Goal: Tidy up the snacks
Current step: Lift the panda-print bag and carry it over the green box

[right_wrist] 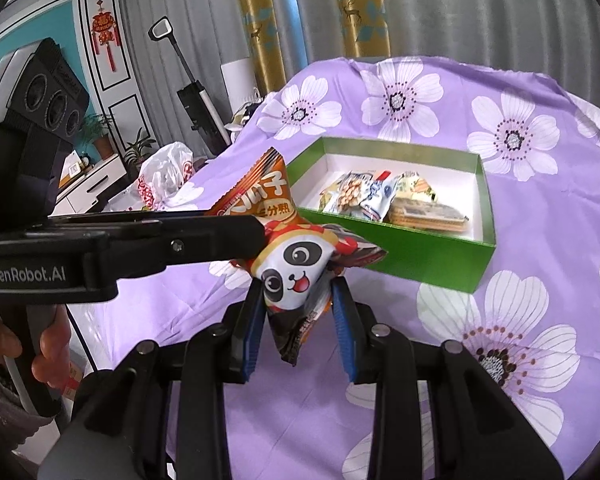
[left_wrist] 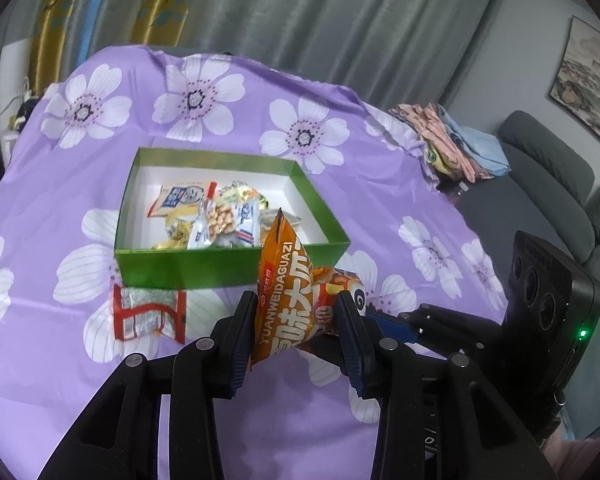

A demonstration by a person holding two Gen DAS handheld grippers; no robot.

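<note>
Orange sunflower-seed packet (left_wrist: 284, 300) hangs in the air just in front of the green box (left_wrist: 228, 266), clamped at one end by the left hand-held gripper (left_wrist: 296, 312) and, on its panda-printed end (right_wrist: 292, 276), by the right hand-held gripper (right_wrist: 298, 300). Several small snack packets (left_wrist: 212, 216) lie inside the box. A red-and-silver packet (left_wrist: 148, 312) rests on the purple flowered cloth (left_wrist: 60, 208) covering the worktop, just beside the box

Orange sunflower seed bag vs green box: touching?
Cannot tell. In both wrist views the orange sunflower seed bag, pinched by the left gripper and right gripper, overlaps the green box front wall; no gap shows.
</note>
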